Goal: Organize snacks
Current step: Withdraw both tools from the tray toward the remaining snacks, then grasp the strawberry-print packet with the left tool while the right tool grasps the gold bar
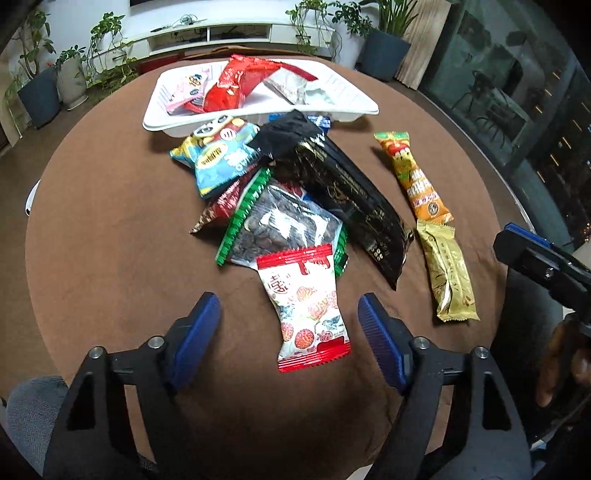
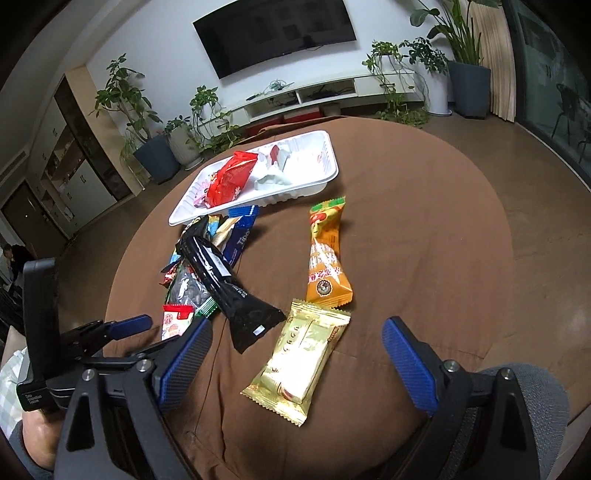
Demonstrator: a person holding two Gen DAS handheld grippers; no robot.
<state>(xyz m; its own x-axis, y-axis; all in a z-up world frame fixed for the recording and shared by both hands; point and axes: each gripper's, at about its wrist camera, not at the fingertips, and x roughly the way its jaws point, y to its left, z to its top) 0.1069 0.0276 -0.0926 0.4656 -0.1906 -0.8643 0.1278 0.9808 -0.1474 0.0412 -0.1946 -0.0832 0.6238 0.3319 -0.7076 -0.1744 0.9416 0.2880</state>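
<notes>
A white tray at the far side of the round brown table holds a red packet and a few others; it also shows in the right wrist view. A pile of snack packets lies before it: a blue one, a long black one, a green-edged one. My left gripper is open around the lower half of a red-and-white packet. My right gripper is open around a gold packet. An orange packet lies just beyond it.
The brown tablecloth covers a round table. The right gripper shows at the right edge of the left wrist view. Potted plants, a white TV shelf and a wall TV stand behind the table.
</notes>
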